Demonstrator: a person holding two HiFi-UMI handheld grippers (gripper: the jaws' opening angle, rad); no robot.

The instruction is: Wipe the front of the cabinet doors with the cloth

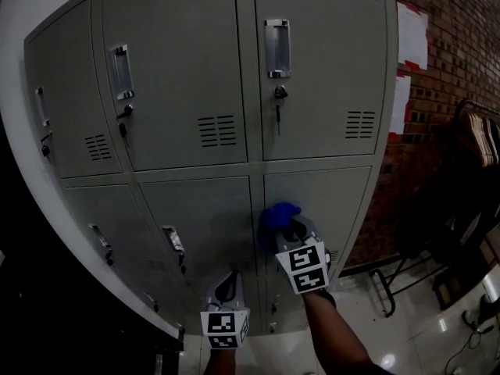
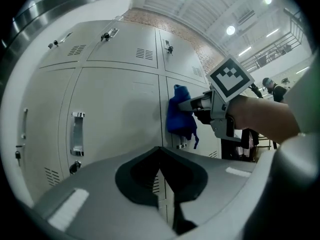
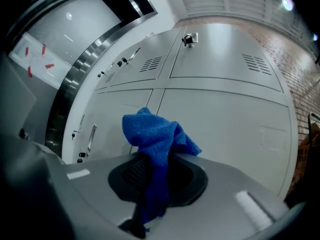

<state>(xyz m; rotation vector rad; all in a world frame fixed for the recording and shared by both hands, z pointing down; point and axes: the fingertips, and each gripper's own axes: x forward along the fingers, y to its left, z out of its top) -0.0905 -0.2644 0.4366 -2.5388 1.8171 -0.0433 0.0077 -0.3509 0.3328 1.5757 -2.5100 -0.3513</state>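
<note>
Head view: a grey metal locker cabinet (image 1: 187, 61) stands beside a brick wall (image 1: 437, 108). The white sheets (image 1: 412, 33) on that wall are too small to read. The right gripper (image 1: 292, 231) holds a blue cloth (image 1: 279, 215) at the lower right door (image 1: 336, 201), near that door's left edge. The left gripper (image 1: 228, 286) hangs lower, in front of the lower middle door (image 1: 203, 217). Left gripper view: the left gripper (image 2: 161, 173) has its jaws closed together with nothing between them. Beyond it, the cloth (image 2: 180, 116) appears to lie against the door just right of the seam, with the right gripper (image 2: 195, 105) and its black-and-white marker cube (image 2: 230, 79) behind. Right gripper view: the right gripper (image 3: 157, 176) is clamped on the cloth (image 3: 156, 141), which bunches above the jaws toward the door (image 3: 230, 119).
</note>
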